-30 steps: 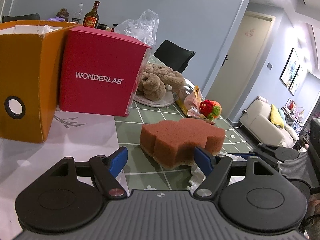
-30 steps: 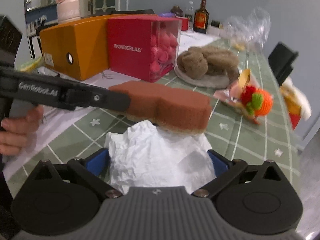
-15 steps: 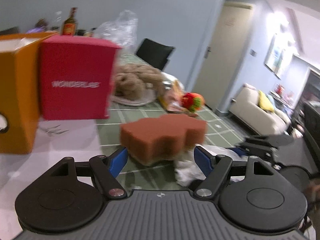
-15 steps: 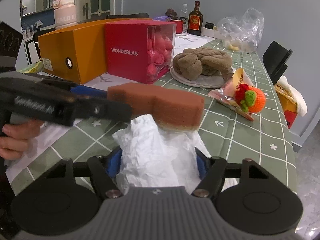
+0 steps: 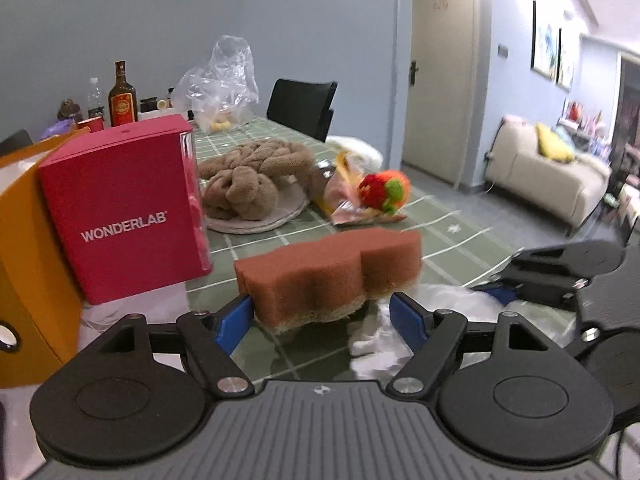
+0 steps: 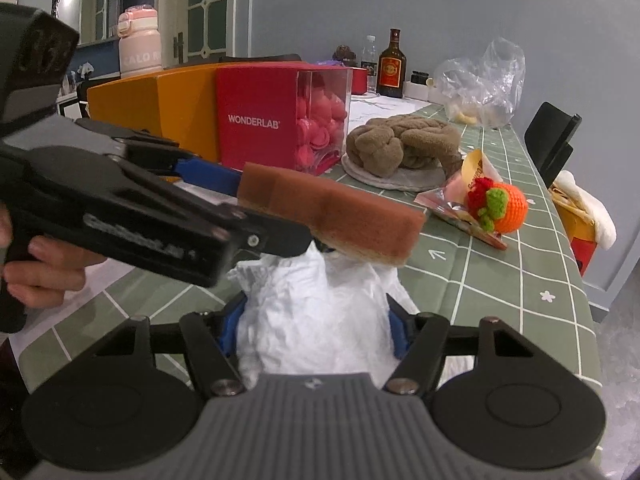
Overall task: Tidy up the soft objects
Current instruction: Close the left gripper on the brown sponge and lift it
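Sponge is clear of the table, clamped in your left gripper. Your right gripper has its jaws pinched on the white tissue. Knotted towel and crocheted toy lie untouched; nothing looks sorted yet.

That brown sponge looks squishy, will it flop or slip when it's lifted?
Probably not. The sponge juts out level from the left tool, so it seems fairly stiff and light. Its porous sides likely give the pads friction, though squeezing may dent it.

sponge lifted off table, right hand-held gripper closed on tissue
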Motion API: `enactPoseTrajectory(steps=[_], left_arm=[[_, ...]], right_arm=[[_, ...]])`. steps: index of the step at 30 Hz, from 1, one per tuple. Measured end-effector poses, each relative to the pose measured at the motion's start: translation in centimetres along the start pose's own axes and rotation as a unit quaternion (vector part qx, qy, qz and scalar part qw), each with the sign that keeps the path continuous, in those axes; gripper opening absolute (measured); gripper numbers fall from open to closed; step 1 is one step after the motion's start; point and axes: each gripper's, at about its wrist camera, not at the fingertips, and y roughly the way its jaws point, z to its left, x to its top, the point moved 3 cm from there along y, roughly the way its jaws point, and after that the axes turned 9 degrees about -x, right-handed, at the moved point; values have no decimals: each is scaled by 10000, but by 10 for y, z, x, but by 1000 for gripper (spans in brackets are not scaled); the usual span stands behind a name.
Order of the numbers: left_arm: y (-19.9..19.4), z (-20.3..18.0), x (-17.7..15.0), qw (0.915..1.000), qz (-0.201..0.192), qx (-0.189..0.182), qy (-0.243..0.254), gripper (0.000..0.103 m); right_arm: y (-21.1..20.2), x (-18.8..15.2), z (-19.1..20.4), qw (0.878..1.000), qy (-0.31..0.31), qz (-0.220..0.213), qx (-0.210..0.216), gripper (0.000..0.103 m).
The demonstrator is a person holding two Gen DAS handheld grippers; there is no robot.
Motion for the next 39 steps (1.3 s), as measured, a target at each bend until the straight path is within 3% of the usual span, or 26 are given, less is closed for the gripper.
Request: enactPoseTrajectory(steps=[6,10,13,16,18,21,27,30,31,35,37,39], left_arm=[[3,11,-1,9995,56,-12,-311,92],[-1,-3,-3,9951,104,722,666,92],[-5,-19,-8,9808,279,1006,1649,92],[-6,-32,-19,9560,327,1143,2682,92],[-2,-36,-26,9426,380,1173,3105,91],[4,-38,-30,9325,340,1255,3369,91],[17,-32,-20,9332,401,1188,3368,91],[21,-31,-20,9270,326,1129,3561,89],[22,-30,-20,9281,328,1103,3542,86],[26,-34,-23,9299,373,1011,3516,57],[29,-37,-26,9257,340,1096,3604,53],[30,-36,-25,9284,356,1101,3532,53]], right_arm=[[-1,-1,0,10000,-8,-5,-5,66],[-1,-1,0,10000,-13,-9,-11,66],[-1,-1,0,10000,-4,-18,-10,67],[-2,-2,1,10000,5,-36,-18,67],[-2,-2,1,10000,5,-47,-22,67],[-3,-3,1,10000,3,-51,-23,67],[-3,-3,1,10000,5,-52,-22,67],[-3,-3,-1,10000,51,-51,-26,66],[-3,-3,-1,10000,67,-56,-37,65],[-4,-4,-1,9999,78,-69,-79,63],[-4,-4,-1,9999,88,-73,-103,62],[-5,-4,-1,9999,90,-78,-110,61]])
